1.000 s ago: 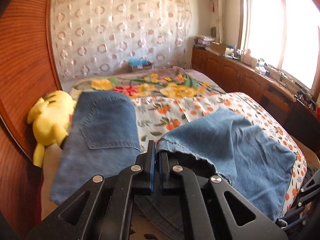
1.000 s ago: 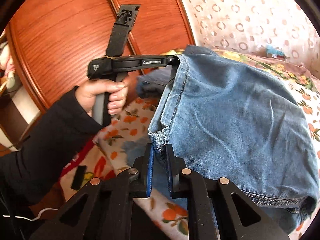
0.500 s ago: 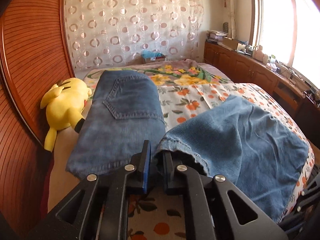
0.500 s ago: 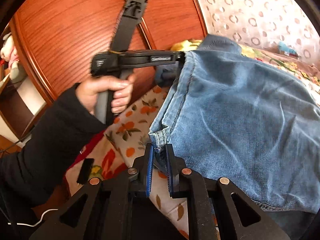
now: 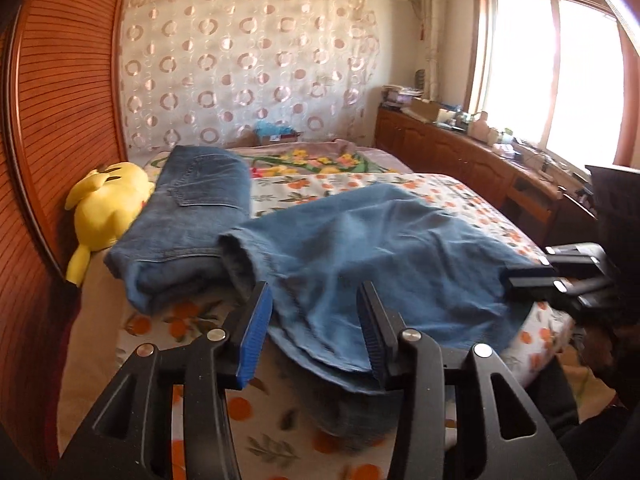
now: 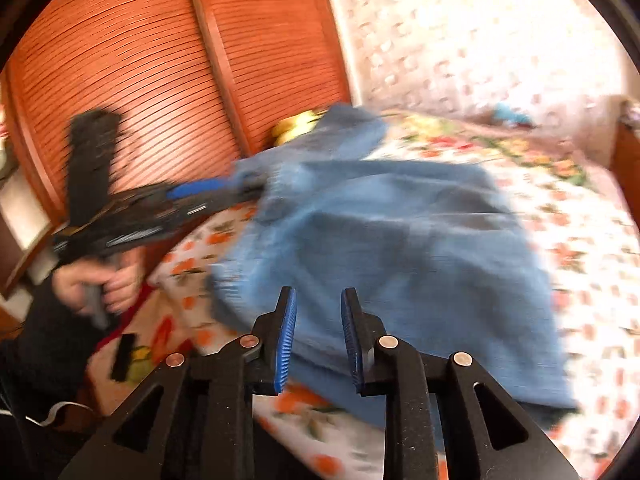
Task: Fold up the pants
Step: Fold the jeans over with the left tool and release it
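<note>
While light-blue pants (image 5: 372,248) lie on bed (image 5: 460,196) beside darker folded jeans (image 5: 192,216), left gripper (image 5: 316,332) and right gripper (image 6: 318,340) fingers opening, gripping nothing, cloth just ahead.

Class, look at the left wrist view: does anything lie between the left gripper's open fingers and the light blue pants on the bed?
Nothing visible does. The left gripper, its jaws opening, sits right over the near edge of the light blue pants with no object between. The folded dark jeans and yellow plush toy lie off to the side.
</note>
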### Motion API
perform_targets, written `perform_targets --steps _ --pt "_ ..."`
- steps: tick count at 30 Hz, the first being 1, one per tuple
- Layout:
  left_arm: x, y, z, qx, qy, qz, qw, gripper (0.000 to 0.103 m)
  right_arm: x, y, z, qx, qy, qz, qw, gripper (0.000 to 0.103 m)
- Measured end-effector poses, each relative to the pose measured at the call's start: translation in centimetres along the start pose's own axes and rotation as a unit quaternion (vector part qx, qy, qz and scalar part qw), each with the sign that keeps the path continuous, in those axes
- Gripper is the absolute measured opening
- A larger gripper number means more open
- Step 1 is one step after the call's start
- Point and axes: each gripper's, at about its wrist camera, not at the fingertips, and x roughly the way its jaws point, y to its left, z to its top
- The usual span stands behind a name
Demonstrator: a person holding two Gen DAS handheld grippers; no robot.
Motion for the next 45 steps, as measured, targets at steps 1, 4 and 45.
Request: perform_targets --steps 1,4,45 --pt "-0.1 -0.7 -0.2 0.002 0.002 -0.005 1.0 0.045 -0.7 -0.9 -0.3 0.0 -0.006 -0.022 1.0 0.03" --pt "0.1 -2.5 -1.0 0.006 0.016 -0.022 0.9996 0.045 -2.2 -3.9 -1.5 0.007 -0.008 -0.094 0.995 0.036" --pt "-3.0 -2.0 -6.0 -0.04 0.042 0.011 0.9983 0.017 -7.9 -8.3 -9.2 0.089 0.027 -0.086 0.992 0.007"
